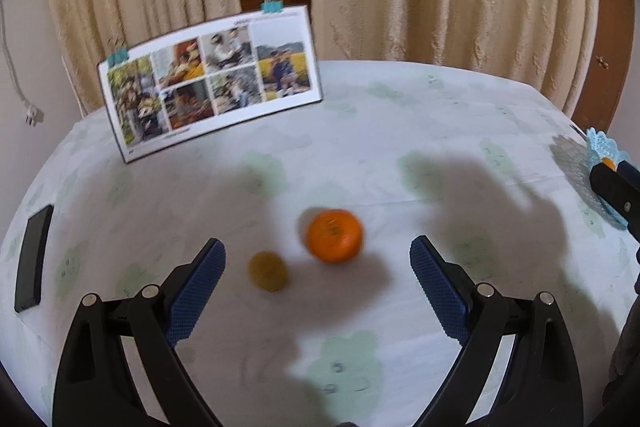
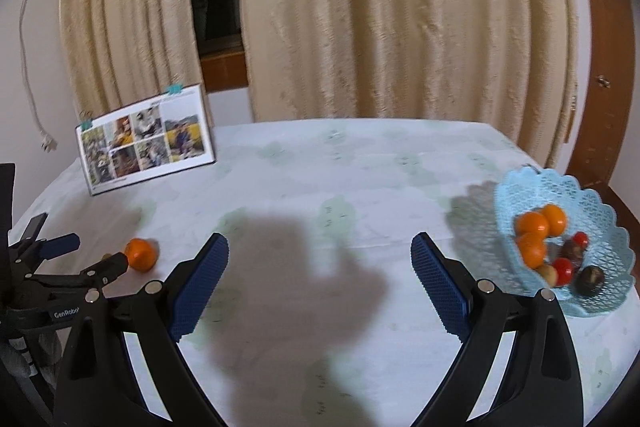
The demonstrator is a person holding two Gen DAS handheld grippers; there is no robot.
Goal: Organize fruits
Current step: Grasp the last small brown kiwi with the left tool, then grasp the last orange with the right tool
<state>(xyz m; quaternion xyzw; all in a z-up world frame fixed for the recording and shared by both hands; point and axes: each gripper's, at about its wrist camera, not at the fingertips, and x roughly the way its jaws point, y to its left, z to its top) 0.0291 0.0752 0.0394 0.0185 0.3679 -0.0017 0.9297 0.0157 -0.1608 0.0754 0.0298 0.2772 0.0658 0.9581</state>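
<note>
Left gripper [image 1: 318,259] spread wide above the tablecloth [image 1: 360,131], clasping nothing. Between the blue pads [image 1: 200,287], on the cloth: a mandarin orange [image 1: 334,235], and just beside it to the near left a small yellowish-brown fruit [image 1: 267,271], blurred, apart from both fingers. Farther back, a propped photo collage card [image 1: 208,83] with clips; at the left edge, a flat black device [image 1: 34,259]; at the far right edge, a sliver of the light-blue basket [image 1: 604,147].

Right gripper [image 2: 320,263] likewise gaped wide, empty, over bare shadowed cloth. To the right, near the table's edge, sat the blue lattice basket [image 2: 600,203], loaded with three mandarins [image 2: 538,229], red cherry tomatoes [image 2: 563,269] and darker fruits. At far left, that lone mandarin orange [image 2: 140,254] just past the left gripper's fingertips.
</note>
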